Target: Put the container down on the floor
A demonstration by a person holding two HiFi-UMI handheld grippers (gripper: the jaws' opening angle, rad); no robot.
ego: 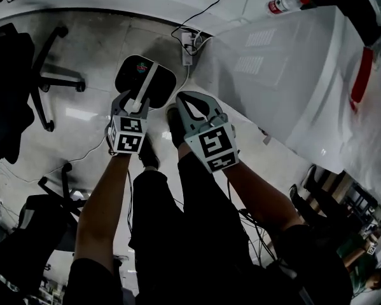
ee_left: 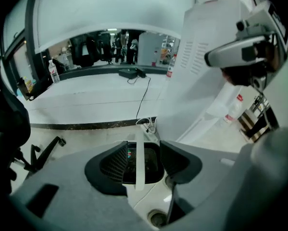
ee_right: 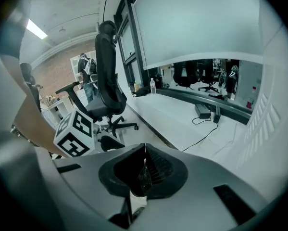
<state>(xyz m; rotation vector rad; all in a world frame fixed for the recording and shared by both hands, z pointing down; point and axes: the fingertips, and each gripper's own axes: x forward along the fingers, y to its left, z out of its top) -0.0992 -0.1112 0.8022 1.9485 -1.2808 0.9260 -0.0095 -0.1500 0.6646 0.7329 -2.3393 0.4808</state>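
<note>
A black, rounded plastic container [ego: 134,70] with a colourful label on its lid lies on the pale, glossy floor [ego: 101,49] in the upper middle of the head view, as far as that view shows. Its thin white strap handle [ego: 147,86] stands up from it. The left gripper [ego: 133,101] hangs just above the container, at centre left. In the left gripper view its jaws are spread wide, with the handle [ee_left: 139,163] upright in the gap. The handle is nearer the left pad, and neither pad presses on it. The container [ee_left: 152,163] shows dark below them.

The right gripper [ego: 182,98] is just right of centre, beside the left one, with nothing in it. In the right gripper view its jaws are pressed together, tip to tip [ee_right: 144,153].

A white power strip [ego: 187,47] with black cables lies on the floor just beyond the container.
</note>
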